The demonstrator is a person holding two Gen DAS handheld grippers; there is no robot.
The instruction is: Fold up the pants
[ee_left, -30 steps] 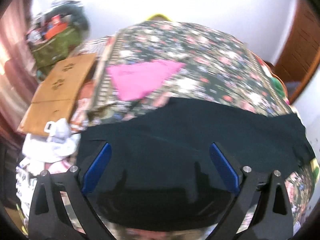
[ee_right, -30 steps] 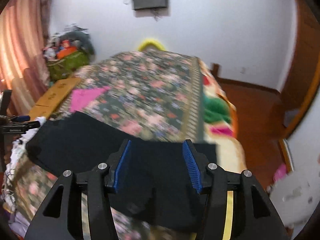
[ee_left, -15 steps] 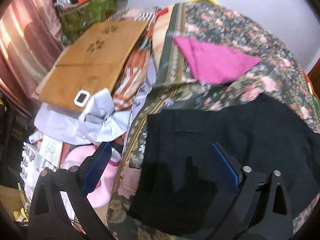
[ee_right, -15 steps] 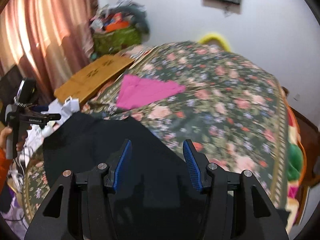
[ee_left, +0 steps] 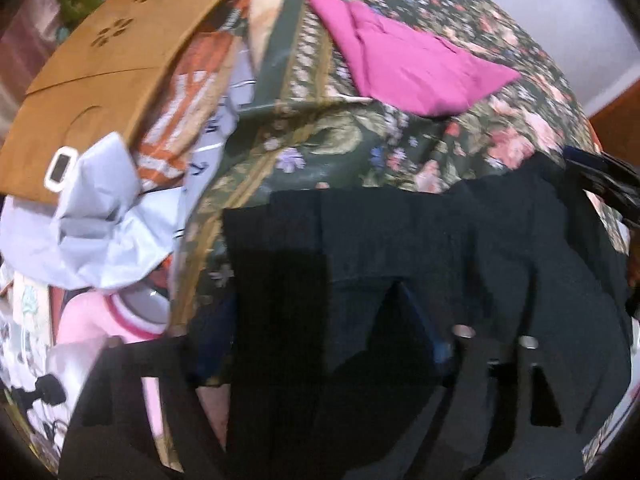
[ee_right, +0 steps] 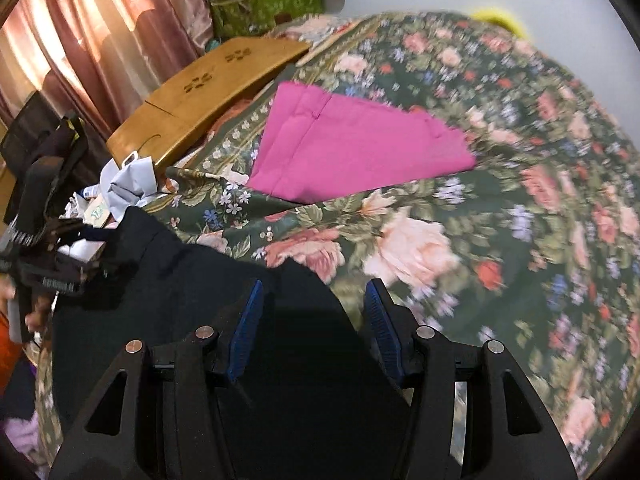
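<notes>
The black pants (ee_left: pixel 400 248) are spread flat on the near part of the bed (ee_right: pixel 500 240), on a dark cover with big pink and red flowers. One straight edge of the pants is seen near the bed's left side in the left wrist view.

The left gripper (ee_left: pixel 320 340) is pointed down at the pants. Its jaws have just been closing, and black cloth lies between them. The picture is blurred and dark there, so it cannot be told if the cloth is pinched yet.

The right gripper (ee_right: pixel 312 320) is held over the pants too. Its blue pads (ee_right: pixel 246 328) are set about half way apart, with a clear gap between them. Black cloth is seen under the gap, but nothing is pinched by the pads.

A folded pink cloth (ee_right: pixel 352 148) is laid farther up the bed, well apart from the pants. A brown wooden board (ee_right: pixel 208 92) with paw shapes cut into it is seen beside the bed on the left. Crumpled pale blue cloth (ee_left: pixel 100 220) is piled below it. A green bag (ee_right: pixel 268 6) and pink curtains (ee_right: pixel 80 40) are seen at the back.

White writing is seen on the left gripper's handle in the right wrist view, but it is too small to be read.
</notes>
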